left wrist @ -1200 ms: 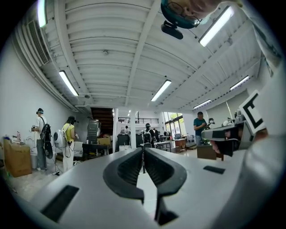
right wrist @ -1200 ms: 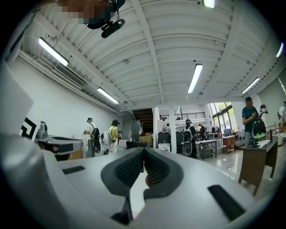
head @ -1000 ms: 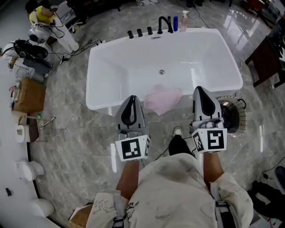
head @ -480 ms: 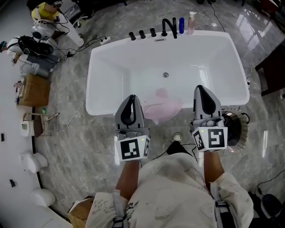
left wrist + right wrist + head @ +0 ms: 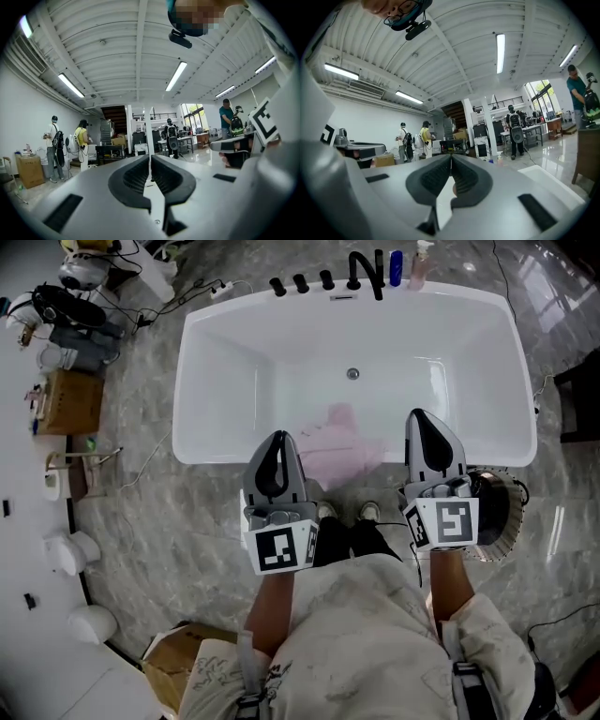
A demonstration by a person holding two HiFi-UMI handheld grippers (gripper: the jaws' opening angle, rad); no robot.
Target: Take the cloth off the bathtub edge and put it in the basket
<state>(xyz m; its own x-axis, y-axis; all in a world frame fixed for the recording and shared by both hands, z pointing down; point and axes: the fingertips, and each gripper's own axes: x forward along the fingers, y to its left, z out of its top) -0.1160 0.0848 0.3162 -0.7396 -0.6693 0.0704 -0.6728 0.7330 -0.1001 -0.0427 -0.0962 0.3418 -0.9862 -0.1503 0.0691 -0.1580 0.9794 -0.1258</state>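
A pink cloth (image 5: 345, 448) hangs over the near rim of the white bathtub (image 5: 217, 452), between my two grippers. My left gripper (image 5: 277, 437) hovers just left of the cloth, its tip over the rim, jaws shut with nothing between them. To the right of the cloth, my right gripper (image 5: 419, 416) points over the rim, also shut and holding nothing. A round wire basket (image 5: 504, 517) stands on the floor at the tub's near right corner, partly hidden behind the right gripper. Both gripper views look level across the room, past the closed left gripper (image 5: 150, 157) and right gripper (image 5: 451, 157).
Black taps (image 5: 364, 277) and two bottles (image 5: 407, 266) line the tub's far rim. A cardboard box (image 5: 71, 401), equipment and cables lie on the marble floor to the left. My shoes (image 5: 343, 512) stand right against the tub. Several people stand far off in the room.
Both grippers have come forward and a little down, from short of the tub to over its near rim. The cloth lies as before. Both stay shut.
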